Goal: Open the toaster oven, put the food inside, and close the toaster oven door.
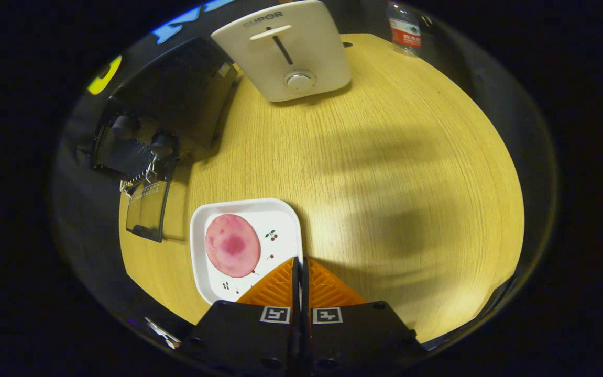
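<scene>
Fingers (pixel 299 262) were pressed together, empty, over plate (pixel 283 214) rim. Food slice (pixel 232 245) lay flat on plate: likely thin, floppy, slick; pinch edge. Toaster oven (pixel 175 99) beyond plate, door (pixel 146 212) down.

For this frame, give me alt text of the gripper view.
The gripper, fingers shut on nothing, hovers over the edge of a white plate holding a round pink slice of food on a wooden table. Beyond stand a black toaster oven with its door open and a white toaster.
</scene>
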A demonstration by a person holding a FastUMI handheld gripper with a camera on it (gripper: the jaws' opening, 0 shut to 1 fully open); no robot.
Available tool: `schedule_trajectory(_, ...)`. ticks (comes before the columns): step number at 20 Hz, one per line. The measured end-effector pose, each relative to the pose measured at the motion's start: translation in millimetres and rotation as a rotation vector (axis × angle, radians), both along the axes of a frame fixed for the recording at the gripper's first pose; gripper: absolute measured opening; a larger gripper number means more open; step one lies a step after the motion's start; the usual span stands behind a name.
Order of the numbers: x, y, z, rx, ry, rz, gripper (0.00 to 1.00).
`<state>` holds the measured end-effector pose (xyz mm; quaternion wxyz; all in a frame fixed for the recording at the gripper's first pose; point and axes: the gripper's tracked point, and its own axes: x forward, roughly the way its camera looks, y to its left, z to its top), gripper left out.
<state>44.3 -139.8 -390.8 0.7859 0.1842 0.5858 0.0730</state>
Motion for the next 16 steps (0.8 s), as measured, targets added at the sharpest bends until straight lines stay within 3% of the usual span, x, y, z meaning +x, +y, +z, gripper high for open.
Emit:
schedule_trajectory(4, -11, 5, 17, 0.111, -0.020, -0.123, 0.02)
schedule_trajectory(16, -39, 23, 93, 0.312, -0.122, -0.349, 0.02)
